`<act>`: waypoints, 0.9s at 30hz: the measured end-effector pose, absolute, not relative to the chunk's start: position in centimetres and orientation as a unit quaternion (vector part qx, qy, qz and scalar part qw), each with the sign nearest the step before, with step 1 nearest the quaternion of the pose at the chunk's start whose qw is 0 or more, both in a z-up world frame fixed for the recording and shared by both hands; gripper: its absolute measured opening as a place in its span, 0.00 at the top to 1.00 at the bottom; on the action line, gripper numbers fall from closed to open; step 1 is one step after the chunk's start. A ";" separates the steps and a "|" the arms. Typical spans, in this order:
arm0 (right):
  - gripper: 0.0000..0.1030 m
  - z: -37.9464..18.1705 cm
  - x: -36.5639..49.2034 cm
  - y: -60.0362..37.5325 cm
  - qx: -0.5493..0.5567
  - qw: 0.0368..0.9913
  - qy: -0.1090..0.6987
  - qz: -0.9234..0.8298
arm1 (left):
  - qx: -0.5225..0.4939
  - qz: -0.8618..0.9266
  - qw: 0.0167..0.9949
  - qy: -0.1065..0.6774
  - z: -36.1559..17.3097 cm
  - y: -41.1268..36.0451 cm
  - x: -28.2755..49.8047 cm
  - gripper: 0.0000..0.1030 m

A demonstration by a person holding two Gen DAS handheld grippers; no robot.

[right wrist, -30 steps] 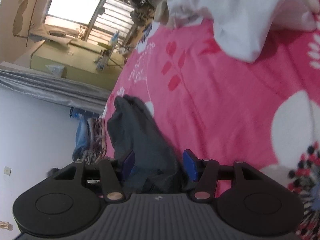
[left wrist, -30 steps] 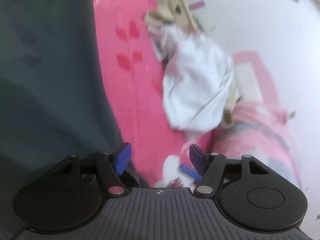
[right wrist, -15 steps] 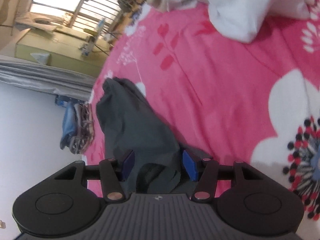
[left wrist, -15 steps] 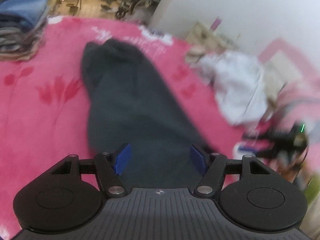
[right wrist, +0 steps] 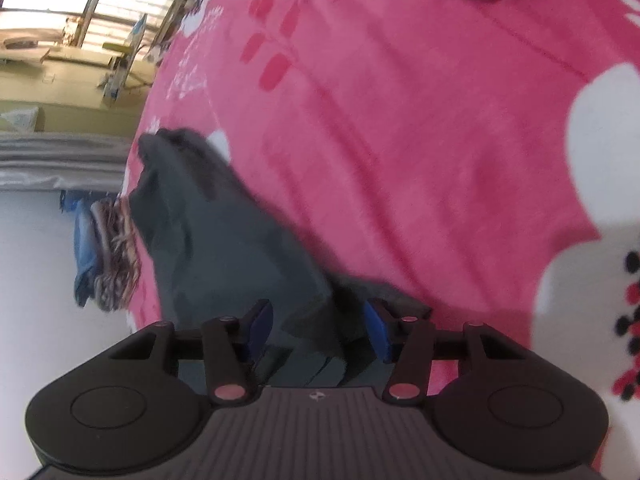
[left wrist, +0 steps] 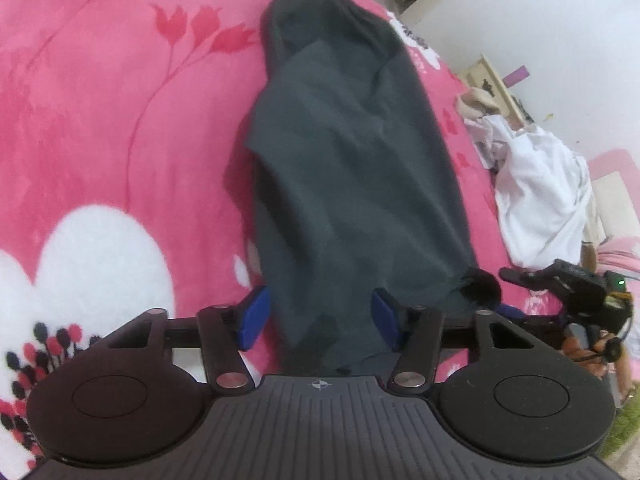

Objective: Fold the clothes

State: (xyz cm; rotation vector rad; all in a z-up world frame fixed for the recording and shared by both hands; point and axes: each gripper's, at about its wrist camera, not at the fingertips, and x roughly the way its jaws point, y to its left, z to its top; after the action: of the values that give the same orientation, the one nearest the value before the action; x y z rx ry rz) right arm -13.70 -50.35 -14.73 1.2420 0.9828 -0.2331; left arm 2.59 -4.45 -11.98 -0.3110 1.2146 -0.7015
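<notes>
A dark grey garment point(left wrist: 348, 168) lies lengthwise on the pink flowered blanket point(left wrist: 100, 128). My left gripper point(left wrist: 320, 316) is open, its blue pads on either side of the garment's near end. My right gripper point(right wrist: 318, 326) is open too, with the garment's point(right wrist: 224, 248) other near corner bunched between its pads. The right gripper also shows in the left wrist view point(left wrist: 576, 292), at the garment's right corner.
A heap of white clothes point(left wrist: 540, 192) lies at the right near the wall. A stack of folded clothes point(right wrist: 104, 256) sits at the blanket's far edge. A window and cabinets point(right wrist: 60, 52) lie beyond the bed.
My left gripper swung from facing the white heap to over the grey garment's near end. My right gripper moved in closer over the garment. Both stayed open.
</notes>
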 end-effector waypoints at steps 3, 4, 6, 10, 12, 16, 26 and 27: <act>0.47 -14.7 -13.6 -49.8 0.550 0.695 0.451 -0.100 | -0.150 -0.320 0.744 0.567 -12.8 -4.5 2.6 0.57; 0.48 -14.9 -13.5 -49.7 0.551 0.692 0.455 -0.100 | -0.151 -0.320 0.743 0.568 -13.0 -4.6 2.6 0.59; 0.51 -15.4 -13.4 -49.5 0.554 0.687 0.461 -0.095 | -0.152 -0.320 0.742 0.570 -13.2 -4.6 2.6 0.62; 0.93 -15.8 -13.2 -49.0 0.549 0.688 0.466 -0.088 | -0.165 -0.318 0.737 0.574 -13.3 -4.3 2.5 0.64; 0.96 -15.0 -13.5 -48.9 0.538 0.703 0.457 -0.085 | -0.173 -0.324 0.732 0.574 -13.2 -4.1 2.5 0.64; 0.96 -13.5 -14.4 -49.6 0.516 0.728 0.441 -0.097 | -0.189 -0.336 0.712 0.586 -13.7 -4.0 2.4 0.64; 0.96 -14.8 -13.8 -49.3 0.519 0.719 0.452 -0.102 | -0.218 -0.340 0.698 0.592 -14.9 -4.6 2.0 0.76; 0.96 -15.0 -13.8 -49.2 0.516 0.719 0.454 -0.102 | -0.216 -0.341 0.700 0.589 -14.9 -4.6 1.8 0.85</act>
State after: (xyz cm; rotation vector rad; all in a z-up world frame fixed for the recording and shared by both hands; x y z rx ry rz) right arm -13.76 -49.17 -14.98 1.1416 1.0041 -0.2262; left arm 1.85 -4.62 -14.88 -0.4809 1.3120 -0.7602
